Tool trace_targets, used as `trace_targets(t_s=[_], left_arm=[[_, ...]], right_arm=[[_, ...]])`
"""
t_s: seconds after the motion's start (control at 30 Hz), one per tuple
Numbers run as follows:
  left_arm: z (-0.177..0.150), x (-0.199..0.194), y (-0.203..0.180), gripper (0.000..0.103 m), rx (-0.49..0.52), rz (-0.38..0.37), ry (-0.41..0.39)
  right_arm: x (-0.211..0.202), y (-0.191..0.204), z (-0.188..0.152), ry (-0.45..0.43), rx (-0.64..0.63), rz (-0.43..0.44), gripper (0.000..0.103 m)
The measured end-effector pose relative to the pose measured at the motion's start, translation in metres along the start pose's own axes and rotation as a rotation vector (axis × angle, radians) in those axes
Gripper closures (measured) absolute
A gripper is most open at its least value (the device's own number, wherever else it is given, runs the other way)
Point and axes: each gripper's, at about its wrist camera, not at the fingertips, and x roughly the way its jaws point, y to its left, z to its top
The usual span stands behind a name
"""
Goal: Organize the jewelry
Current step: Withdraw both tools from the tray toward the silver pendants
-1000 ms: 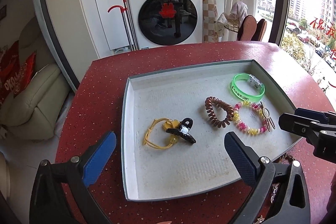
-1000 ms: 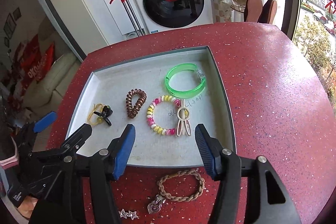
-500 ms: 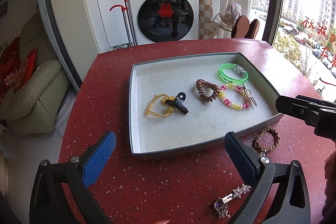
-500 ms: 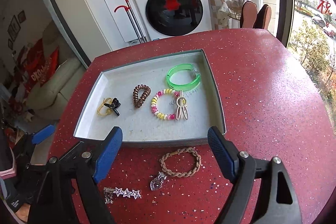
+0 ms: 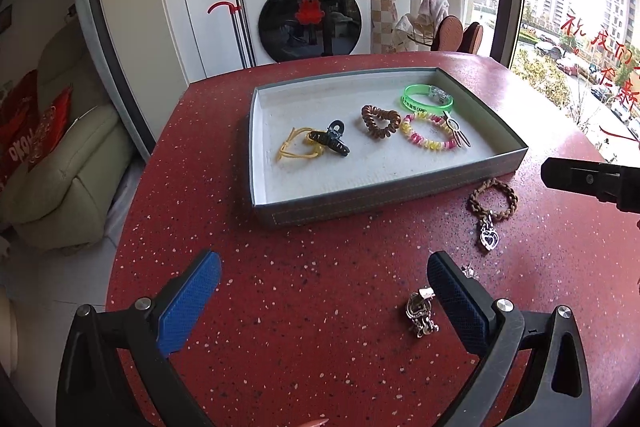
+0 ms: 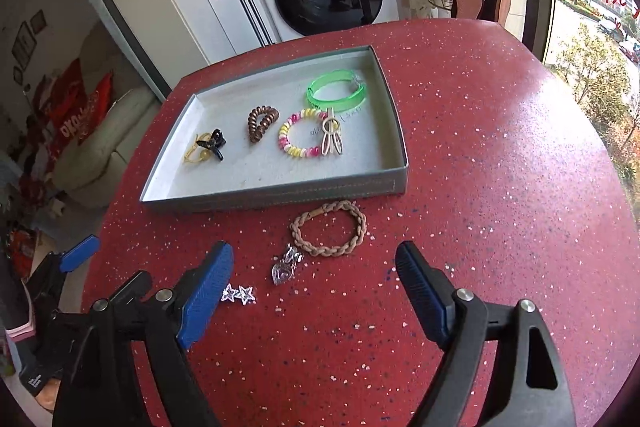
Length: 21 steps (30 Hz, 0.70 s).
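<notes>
Both left tongs [image 5: 322,301] and right tongs [image 6: 314,287] gape wide (gripping nothing) above the red table [image 6: 500,147].

a home: washing machine [image 5: 310,13], sofa [image 5: 68,163] and red table [image 6: 500,147].

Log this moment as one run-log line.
left gripper: open, empty | right gripper: open, empty | tray: five pieces inside | braided bracelet, heart pendant, star clip: on table
</notes>
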Motion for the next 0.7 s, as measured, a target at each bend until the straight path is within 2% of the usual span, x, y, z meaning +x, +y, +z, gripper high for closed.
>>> trace_targets(t_s=[0.23,0.53,0.7], left_arm=[[-0.027,0.003,-0.008,0.000,-0.007,-0.024,0.044],[-0.037,0.010,-0.023,0.000,-0.023,-0.041,0.067],[-0.036,0.015,-0.027,0.000,-0.028,-0.029,0.072]], right_arm=[[0.015,0.002,-0.024,0.062,-0.016,-0.028,0.017],[0.028,0.012,-0.022,0.081,-0.035,-0.015,0.018],[0.039,0.016,-0.016,0.108,-0.021,0.008,0.028]])
